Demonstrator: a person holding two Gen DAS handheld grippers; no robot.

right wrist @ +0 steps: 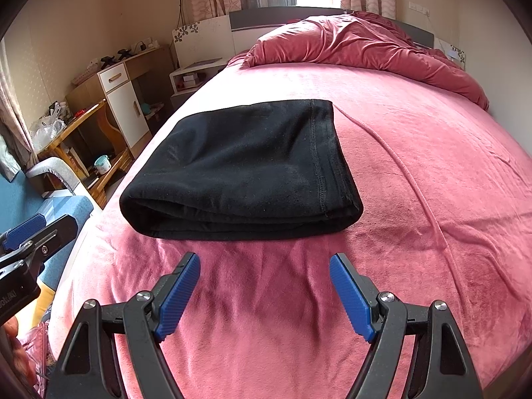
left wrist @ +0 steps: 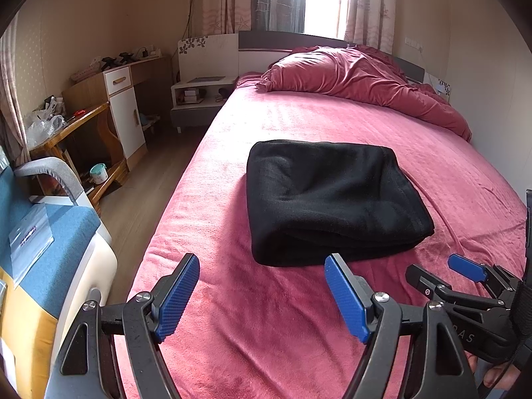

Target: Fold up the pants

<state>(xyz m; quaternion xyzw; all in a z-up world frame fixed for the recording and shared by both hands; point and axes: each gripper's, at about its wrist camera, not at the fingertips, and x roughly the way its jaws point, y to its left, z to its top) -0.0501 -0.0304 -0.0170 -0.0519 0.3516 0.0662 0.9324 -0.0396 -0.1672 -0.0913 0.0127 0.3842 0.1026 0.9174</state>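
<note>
Black pants (left wrist: 329, 199) (right wrist: 246, 169) lie folded into a thick rectangle on the pink bed sheet (left wrist: 299, 316) (right wrist: 415, 199). My left gripper (left wrist: 262, 262) hovers just short of the bundle's near edge, its blue pads wide apart with nothing between them. My right gripper (right wrist: 264, 261) stands open the same way, a little back from the fold's near edge and touching nothing. Each wrist view catches the other tool at its edge: the right gripper (left wrist: 435, 267) low at the right, the left gripper (right wrist: 36, 227) at the far left.
A crumpled red duvet (left wrist: 362, 79) (right wrist: 359, 46) is heaped at the head of the bed. Left of the bed are a wooden floor strip (left wrist: 143, 193), a blue-cushioned chair (left wrist: 50, 232), a wooden table (left wrist: 76, 126), a white cabinet (left wrist: 126, 116) and a nightstand (left wrist: 199, 96).
</note>
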